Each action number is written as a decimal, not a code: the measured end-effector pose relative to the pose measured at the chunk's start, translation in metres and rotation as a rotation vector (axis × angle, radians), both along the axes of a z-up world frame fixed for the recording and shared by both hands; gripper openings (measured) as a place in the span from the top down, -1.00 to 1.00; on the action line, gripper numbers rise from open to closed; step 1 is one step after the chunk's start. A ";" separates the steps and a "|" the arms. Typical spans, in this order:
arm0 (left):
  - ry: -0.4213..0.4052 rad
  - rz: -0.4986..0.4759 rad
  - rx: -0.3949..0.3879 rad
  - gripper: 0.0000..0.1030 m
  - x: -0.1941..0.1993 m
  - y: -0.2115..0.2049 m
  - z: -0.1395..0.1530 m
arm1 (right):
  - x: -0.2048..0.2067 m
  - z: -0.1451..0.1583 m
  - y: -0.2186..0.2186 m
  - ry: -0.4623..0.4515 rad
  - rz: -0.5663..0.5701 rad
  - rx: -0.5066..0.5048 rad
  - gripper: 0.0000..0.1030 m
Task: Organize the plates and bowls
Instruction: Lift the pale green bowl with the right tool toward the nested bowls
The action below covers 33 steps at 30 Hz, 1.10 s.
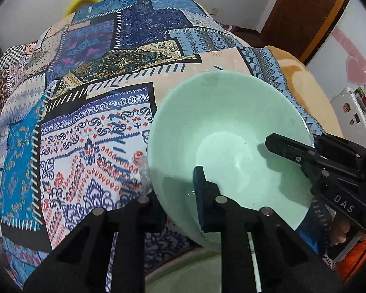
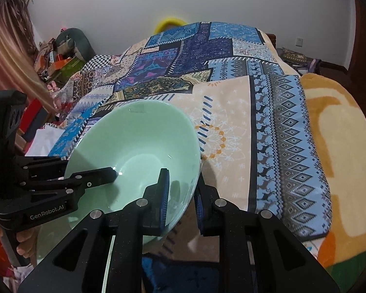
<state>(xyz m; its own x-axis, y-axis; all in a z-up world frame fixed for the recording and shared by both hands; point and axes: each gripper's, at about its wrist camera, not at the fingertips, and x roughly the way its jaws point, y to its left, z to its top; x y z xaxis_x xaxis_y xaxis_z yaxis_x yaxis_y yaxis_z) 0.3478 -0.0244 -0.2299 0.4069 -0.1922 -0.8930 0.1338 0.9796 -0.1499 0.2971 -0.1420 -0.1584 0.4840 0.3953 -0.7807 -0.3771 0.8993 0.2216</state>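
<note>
Gripping a pale green bowl (image 1: 229, 131) from two sides, both grippers are clamped on its rim; the left gripper (image 1: 183, 195) has one finger inside the bowl and the other outside, pinching the near wall; the right gripper (image 2: 183, 195) pinches the wall in the same way on the opposite side; the bowl sits tilted over a patchwork bedspread (image 2: 231, 85) that covers the surface beneath; a yellow-and-cream blanket (image 2: 334, 146) lies beside the bedspread; a yellow ring (image 2: 169, 23) shows at the far edge.
</note>
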 end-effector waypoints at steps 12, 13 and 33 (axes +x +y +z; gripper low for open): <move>-0.058 0.013 -0.018 0.64 -0.039 0.003 0.041 | -0.032 0.039 0.009 -0.064 0.006 0.011 0.66; -0.064 0.014 -0.019 0.64 -0.043 0.003 0.044 | -0.035 0.041 0.010 -0.069 0.007 0.011 0.66; -0.190 0.053 0.004 0.64 -0.132 0.024 0.111 | -0.095 0.083 0.038 -0.151 0.049 0.034 0.66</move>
<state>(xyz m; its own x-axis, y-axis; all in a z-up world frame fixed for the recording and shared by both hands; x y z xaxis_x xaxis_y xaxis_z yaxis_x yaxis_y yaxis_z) 0.2158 -0.0006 -0.1193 0.5777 -0.1621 -0.8000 0.1070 0.9867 -0.1226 0.2022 -0.1042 -0.0754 0.5740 0.4460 -0.6867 -0.4516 0.8720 0.1889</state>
